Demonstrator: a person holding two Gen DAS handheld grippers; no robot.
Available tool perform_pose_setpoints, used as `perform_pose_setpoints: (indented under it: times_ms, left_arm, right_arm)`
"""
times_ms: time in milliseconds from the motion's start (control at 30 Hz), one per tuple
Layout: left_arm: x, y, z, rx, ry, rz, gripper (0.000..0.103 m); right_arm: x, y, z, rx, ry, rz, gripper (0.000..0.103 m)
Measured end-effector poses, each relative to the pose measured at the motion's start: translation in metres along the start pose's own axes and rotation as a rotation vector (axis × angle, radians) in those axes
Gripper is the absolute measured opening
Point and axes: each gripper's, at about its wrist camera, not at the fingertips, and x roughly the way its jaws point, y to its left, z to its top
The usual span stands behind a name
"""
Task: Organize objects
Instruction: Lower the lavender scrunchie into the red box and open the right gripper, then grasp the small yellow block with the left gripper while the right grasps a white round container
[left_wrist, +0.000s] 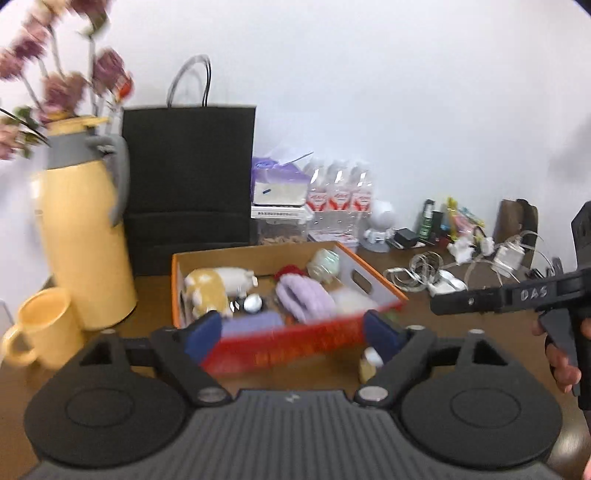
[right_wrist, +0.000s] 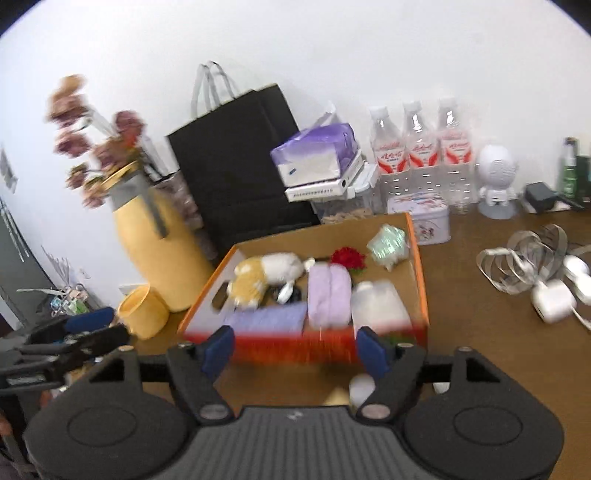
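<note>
The cardboard tray (right_wrist: 415, 258) sits on the counter (right_wrist: 480, 332) just ahead of both grippers, its long axis running away from them. The left gripper (left_wrist: 291, 328) and right gripper (right_wrist: 295, 349) both have fingers spread wide, holding nothing. Behind stand 3 bottles (right_wrist: 419, 147), 1 yellow jug (left_wrist: 85, 240), 1 mug (left_wrist: 44, 325).

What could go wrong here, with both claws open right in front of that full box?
Three risks, as I judge them:
1. A small bottle lies on the table just before the right claw; a careless sweep might knock it away.
2. The orange box looks crowded, so another item may spill.
3. The yellow mug sits beside the left claw, and a sideways swing could tip it.
</note>
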Motion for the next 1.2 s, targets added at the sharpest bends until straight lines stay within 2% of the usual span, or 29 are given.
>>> perform_pose_setpoints:
  times_ms: [67,133,200,333,400,467,533,600,700,800,833,933,1000,1100,1200]
  left_arm:
    - [-0.04,-0.017,-0.031,0.044,-0.054,0.011,0.099]
    - [-0.076,-0.036,-0.064,0.061,-0.083,0.004,0.1]
    - [-0.098,-0.049,-0.089,0.058,-0.057,-0.02,0.1]
    - [-0.122,-0.067,-0.126,-0.006,0.023,-0.053,0.101]
    - [-0.122,-0.072,-0.14,-0.045,0.065,-0.11,0.102]
    - [-0.109,-0.08,-0.149,-0.054,0.121,-0.146,0.103]
    - [-0.097,-0.095,-0.154,-0.004,0.162,-0.103,0.102]
    - [-0.09,-0.104,-0.152,0.042,0.13,-0.09,0.102]
    - [-0.071,-0.105,-0.139,0.032,0.101,-0.107,0.1]
    - [-0.04,-0.102,-0.123,0.018,0.1,-0.092,0.095]
    - [-0.024,-0.099,-0.116,0.015,0.1,-0.091,0.094]
    - [0.025,-0.094,-0.093,0.034,0.134,-0.095,0.082]
    - [0.062,-0.097,-0.076,0.09,0.135,-0.116,0.081]
    - [0.127,-0.101,-0.059,0.166,0.202,-0.114,0.073]
    - [0.187,-0.101,-0.059,0.204,0.293,-0.087,0.062]
  right_arm:
    - [-0.024,0.009,-0.046,-0.039,-0.027,-0.054,0.077]
    - [-0.048,0.02,-0.089,-0.084,-0.056,-0.101,0.077]
    - [-0.073,0.03,-0.132,-0.11,-0.073,-0.12,0.079]
    - [-0.108,0.041,-0.194,-0.106,-0.017,-0.147,0.081]
    - [-0.123,0.037,-0.214,-0.112,0.017,-0.095,0.081]
    - [-0.138,0.026,-0.226,-0.07,0.011,-0.064,0.081]
    - [-0.151,0.017,-0.226,-0.038,-0.01,-0.094,0.081]
    - [-0.163,0.01,-0.222,-0.036,-0.069,-0.175,0.081]
    - [-0.17,0.002,-0.219,-0.053,-0.136,-0.269,0.081]
    - [-0.157,-0.007,-0.212,-0.087,-0.151,-0.326,0.081]
    - [-0.149,-0.009,-0.208,-0.099,-0.155,-0.335,0.081]
    - [-0.121,-0.02,-0.189,-0.112,-0.171,-0.345,0.081]
    - [-0.095,-0.029,-0.168,-0.138,-0.163,-0.337,0.081]
    - [-0.045,-0.043,-0.127,-0.185,-0.131,-0.335,0.079]
    - [0.015,-0.059,-0.09,-0.211,-0.07,-0.346,0.077]
